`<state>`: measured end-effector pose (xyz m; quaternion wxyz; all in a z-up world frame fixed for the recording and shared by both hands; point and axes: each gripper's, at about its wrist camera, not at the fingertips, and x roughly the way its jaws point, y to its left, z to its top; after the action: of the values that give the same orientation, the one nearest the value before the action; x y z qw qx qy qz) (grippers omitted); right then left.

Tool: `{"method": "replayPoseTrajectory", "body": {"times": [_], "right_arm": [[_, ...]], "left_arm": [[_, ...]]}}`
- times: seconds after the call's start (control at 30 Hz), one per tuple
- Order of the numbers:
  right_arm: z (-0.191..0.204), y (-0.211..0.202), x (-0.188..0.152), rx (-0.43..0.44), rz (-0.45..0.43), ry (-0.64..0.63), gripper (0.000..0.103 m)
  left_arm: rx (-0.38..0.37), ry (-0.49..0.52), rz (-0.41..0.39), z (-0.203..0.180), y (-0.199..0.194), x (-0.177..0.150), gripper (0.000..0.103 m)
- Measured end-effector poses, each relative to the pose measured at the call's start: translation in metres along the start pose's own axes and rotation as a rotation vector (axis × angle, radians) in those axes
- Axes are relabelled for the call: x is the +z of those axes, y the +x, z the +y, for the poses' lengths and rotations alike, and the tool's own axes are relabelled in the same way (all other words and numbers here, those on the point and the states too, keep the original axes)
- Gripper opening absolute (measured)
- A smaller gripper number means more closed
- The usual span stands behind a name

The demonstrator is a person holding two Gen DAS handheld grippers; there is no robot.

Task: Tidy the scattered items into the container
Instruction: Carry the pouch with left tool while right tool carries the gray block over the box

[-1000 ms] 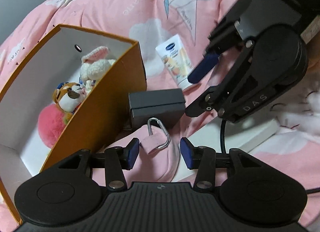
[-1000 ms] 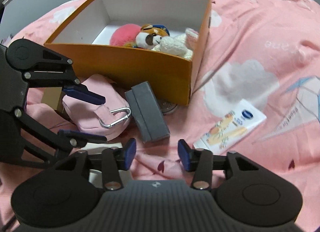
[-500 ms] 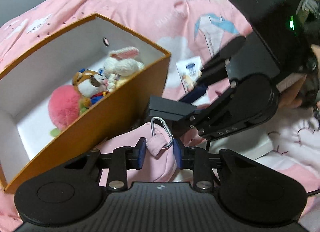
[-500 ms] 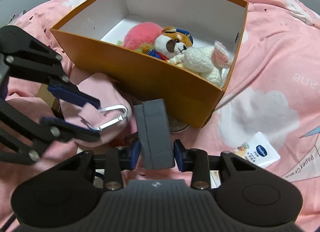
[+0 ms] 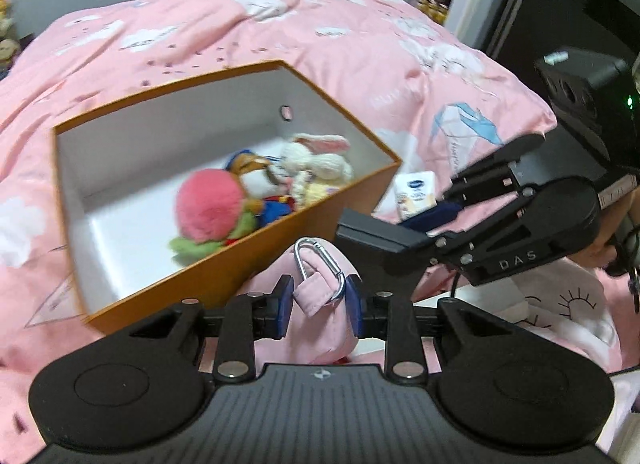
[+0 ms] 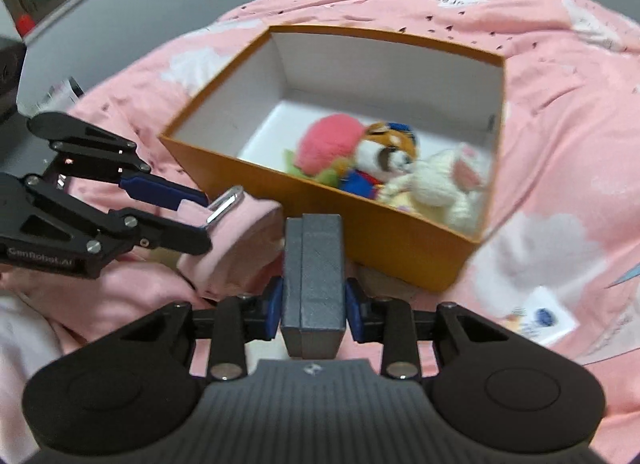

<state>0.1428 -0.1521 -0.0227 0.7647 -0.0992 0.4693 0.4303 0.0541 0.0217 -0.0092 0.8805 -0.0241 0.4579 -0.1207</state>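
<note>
An open orange box (image 5: 224, 264) (image 6: 360, 232) sits on the pink bed and holds a pink pompom (image 5: 210, 204), a dog plush (image 6: 384, 152) and a white rabbit plush (image 6: 440, 180). My left gripper (image 5: 319, 304) is shut on the strap of a pink pouch (image 5: 316, 328) with a silver carabiner (image 5: 316, 260), lifted beside the box's near wall. My right gripper (image 6: 314, 306) is shut on a grey case (image 6: 314, 284), held just before the box. A white cream tube (image 5: 414, 194) (image 6: 536, 316) lies on the bed to the right of the box.
The pink printed duvet (image 5: 280, 32) covers the bed all round the box. A white flat item (image 5: 492, 296) lies under the right gripper. Grey wall and dark furniture stand behind the bed.
Both grippers closed, the left on the pouch strap and the right on the grey case. Both then lifted their items up, level with the box's rim.
</note>
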Motion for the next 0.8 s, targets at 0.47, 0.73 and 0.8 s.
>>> {"method": "replayPoseTrajectory", "body": {"times": [0.47,0.73,0.8], "right_arm": [[0.035,0.02,0.01,0.043,0.015,-0.008,0.035],[0.037,0.02,0.016,0.067,0.051,-0.035,0.035],[0.038,0.023,0.017,0.067,0.053,-0.05,0.035]], "left_arm": [[0.015,-0.223,0.036,0.032,-0.021,-0.005,0.05],[0.113,-0.352,0.154,0.034,-0.003,0.009,0.056],[0.134,-0.379,0.169,0.036,0.001,0.005,0.054]]}}
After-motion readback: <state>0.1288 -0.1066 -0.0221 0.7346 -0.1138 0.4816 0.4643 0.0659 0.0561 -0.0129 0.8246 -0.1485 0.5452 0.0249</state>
